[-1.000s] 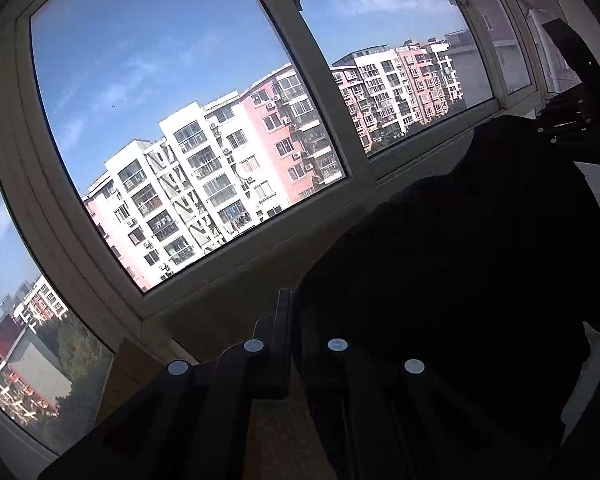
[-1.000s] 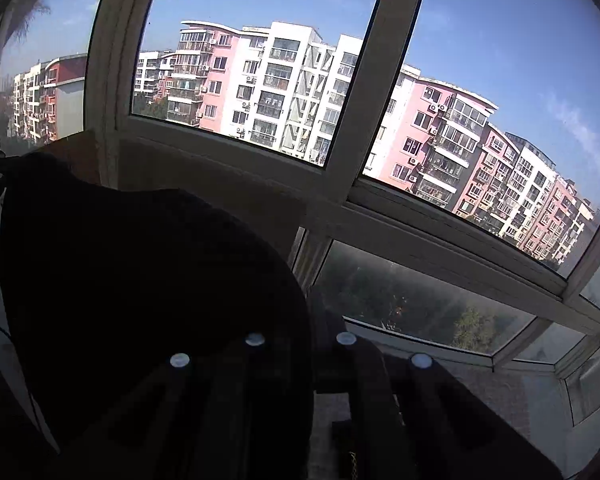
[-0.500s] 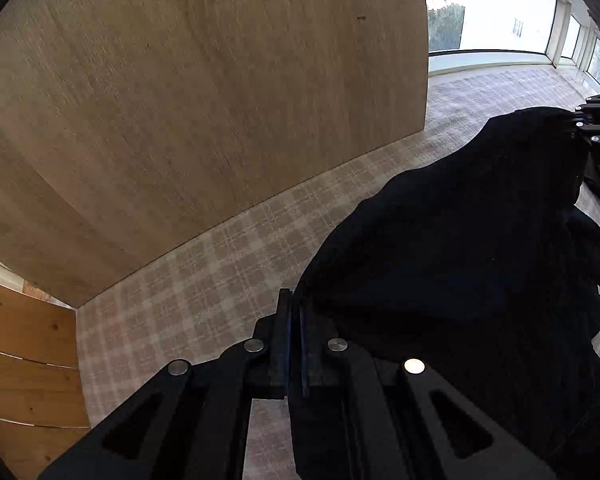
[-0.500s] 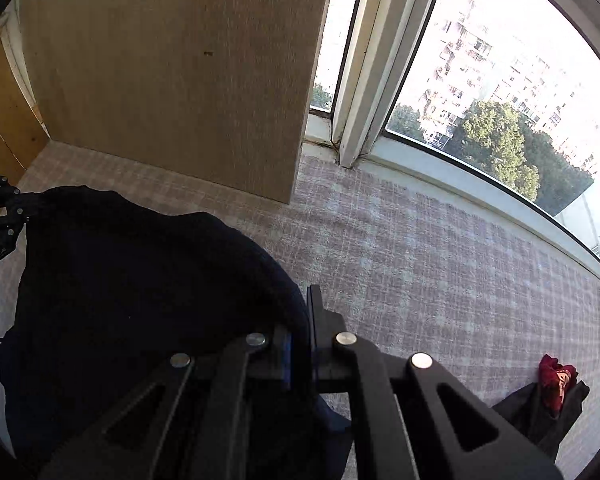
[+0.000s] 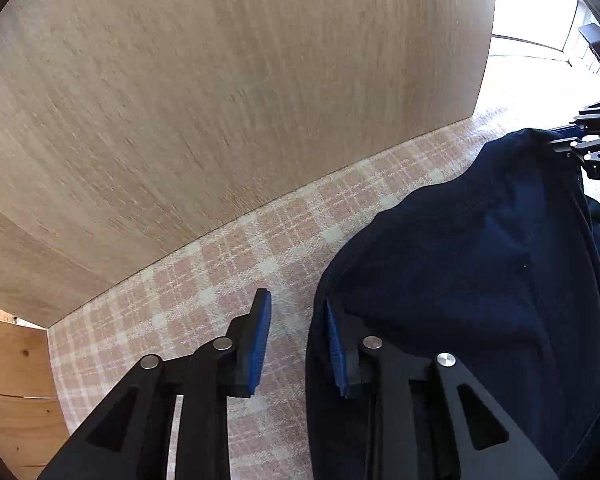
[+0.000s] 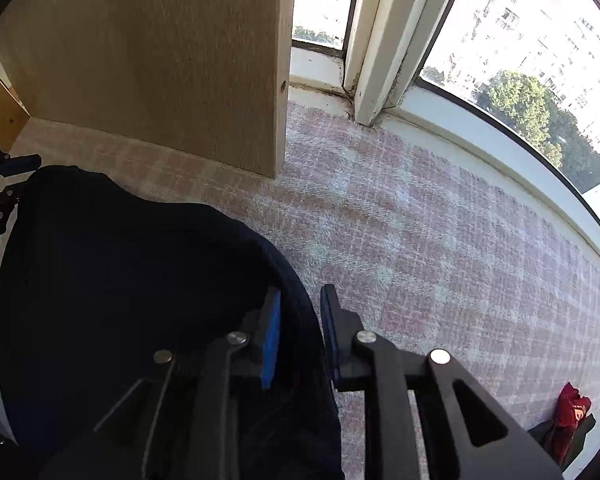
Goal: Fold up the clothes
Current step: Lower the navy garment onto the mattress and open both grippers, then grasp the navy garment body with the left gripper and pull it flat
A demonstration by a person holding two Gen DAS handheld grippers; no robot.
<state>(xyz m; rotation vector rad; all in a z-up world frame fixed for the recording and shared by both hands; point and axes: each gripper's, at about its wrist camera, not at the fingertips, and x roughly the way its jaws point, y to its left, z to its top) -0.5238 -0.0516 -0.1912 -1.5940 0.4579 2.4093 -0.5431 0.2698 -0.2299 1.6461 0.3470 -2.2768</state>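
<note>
Presently, the left tongs (image 5: 298, 340) stand partly open and are still widening, with the blue pads (image 5: 258, 340) clearly apart. In the left wrist view the gap between them shows bare checked cloth; the dark navy garment (image 5: 480, 280) lies against the outer side of the pad at 3 o'clock, its edge draped over that finger, and neither pad presses on it.

The right tongs (image 6: 300, 336) are open by a narrower gap and are also opening. In the right wrist view a fold of the garment (image 6: 120, 272) runs up through the gap between the 2 pads; whether either pad touches the cloth cannot be told, but no pinch is visible.

The garment rests in a loose heap on the pink checked surface (image 6: 420, 240), spanning from one pair of tongs to the other. Each view shows the opposite tongs at the garment's far corner: at 2 o'clock in the left view (image 5: 592, 136), at 9 o'clock in the right view (image 6: 4, 184).

A wooden panel (image 5: 220, 100) stands upright at 12 o'clock of the garment. A window frame (image 6: 380, 40) lies at 1 o'clock in the right view, and a small red cloth item (image 6: 572, 404) sits at 4 o'clock, well apart.
</note>
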